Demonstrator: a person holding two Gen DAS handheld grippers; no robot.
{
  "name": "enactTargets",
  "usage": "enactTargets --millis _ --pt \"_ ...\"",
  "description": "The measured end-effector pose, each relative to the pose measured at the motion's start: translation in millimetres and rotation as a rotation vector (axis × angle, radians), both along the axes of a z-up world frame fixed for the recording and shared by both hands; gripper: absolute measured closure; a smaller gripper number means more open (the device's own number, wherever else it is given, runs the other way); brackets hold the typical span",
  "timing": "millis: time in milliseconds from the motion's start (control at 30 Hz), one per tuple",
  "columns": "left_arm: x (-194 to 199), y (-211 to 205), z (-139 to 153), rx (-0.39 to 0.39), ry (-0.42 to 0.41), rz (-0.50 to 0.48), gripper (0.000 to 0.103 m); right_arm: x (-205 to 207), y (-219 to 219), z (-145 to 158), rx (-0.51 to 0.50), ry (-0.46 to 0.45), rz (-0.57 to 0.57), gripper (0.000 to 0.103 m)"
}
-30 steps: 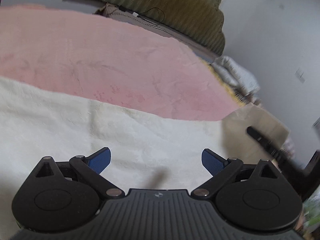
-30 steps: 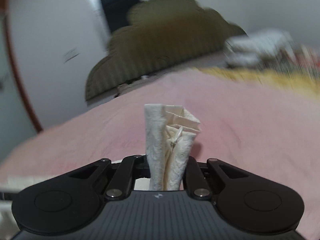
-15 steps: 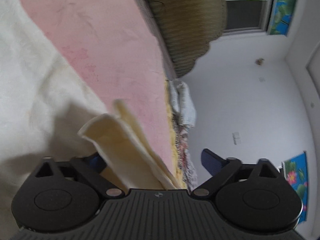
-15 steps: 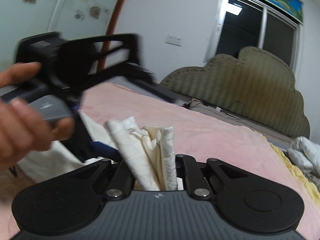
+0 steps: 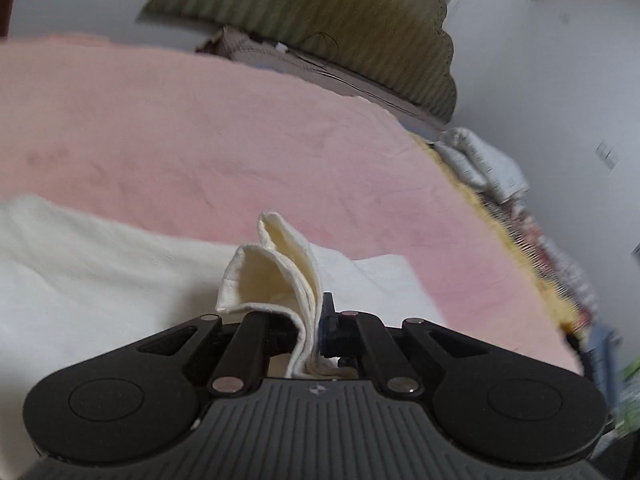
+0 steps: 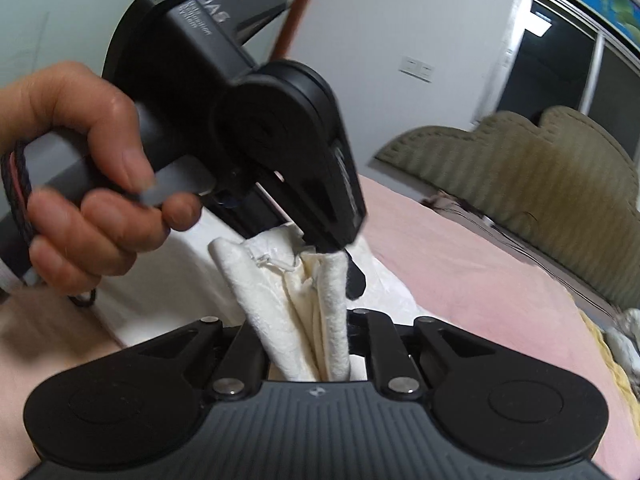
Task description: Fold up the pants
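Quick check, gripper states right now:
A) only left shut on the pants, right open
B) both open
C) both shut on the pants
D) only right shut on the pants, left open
C: the left gripper pinches a folded edge of the cream pants, and the right gripper clamps a bunched section of the same pants between its closed fingers.

Pants (image 5: pixel 100 272) spread on the bedspread (image 5: pixel 200 128), headboard (image 5: pixel 320 12) behind the bedspread, folded cloth pile (image 5: pixel 480 160) right of the bedspread
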State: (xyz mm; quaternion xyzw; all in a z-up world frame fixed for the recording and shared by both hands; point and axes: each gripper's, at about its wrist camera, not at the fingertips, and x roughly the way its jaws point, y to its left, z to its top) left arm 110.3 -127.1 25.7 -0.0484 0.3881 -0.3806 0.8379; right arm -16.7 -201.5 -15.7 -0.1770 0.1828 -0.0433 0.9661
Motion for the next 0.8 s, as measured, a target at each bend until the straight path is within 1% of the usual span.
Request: enactTargets --millis 100,167,200,267,333,400,433,467,500,533,567,600,633,667,700,767,800 --pt "3 16 10 0.125 -0.104 0.019 0.096 22 16 3 0.025 0.005 0.065 0.093" --pt "6 26 7 0.197 -0.136 0.025 0.094 35 27 2 0.045 0.017 0.106 0.093" --pt "8 32 3 0.224 -0.140 0.035 0.091 42 32 0 0.051 0.027 0.123 0.092" --pt "14 39 -11 0.256 -0.134 0.041 0.087 53 38 -6 0.053 0.053 0.143 0.092" --pt "18 40 -23 0.285 -0.133 0.047 0.080 63 40 -15 0.047 0.087 0.143 0.092" --pt "16 40 -28 0.303 -0.150 0.043 0.078 70 42 -24 0.043 0.131 0.142 0.091" --pt "15 40 -27 0.304 -0.159 0.044 0.072 70 41 -27 0.042 0.137 0.136 0.090" --pt "14 41 -25 0.298 -0.166 0.050 0.069 69 41 -27 0.046 0.137 0.123 0.087" --pt "13 44 -23 0.288 -0.170 0.061 0.061 68 39 -24 0.051 0.143 0.105 0.080" --pt "13 48 -19 0.286 -0.180 0.086 0.050 65 38 -20 0.054 0.155 0.099 0.078" --pt "11 53 -16 0.290 -0.202 0.119 0.046 58 43 -14 0.067 0.168 0.114 0.077" --pt "9 59 -11 0.297 -0.233 0.155 0.040 49 39 -7 0.097 0.179 0.151 0.077" --pt "7 67 -7 0.310 -0.268 0.189 0.039 39 31 2 0.144 0.186 0.196 0.077" --pt "7 73 -3 0.334 -0.299 0.220 0.037 27 18 13 0.209 0.183 0.234 0.076" --pt "7 79 3 0.373 -0.334 0.256 0.034 17 6 22 0.264 0.165 0.249 0.076" --pt "7 94 12 0.422 -0.382 0.332 0.028 -1 -22 38 0.357 0.104 0.237 0.076" --pt "10 99 18 0.453 -0.397 0.372 0.021 -5 -37 42 0.395 0.079 0.205 0.076"
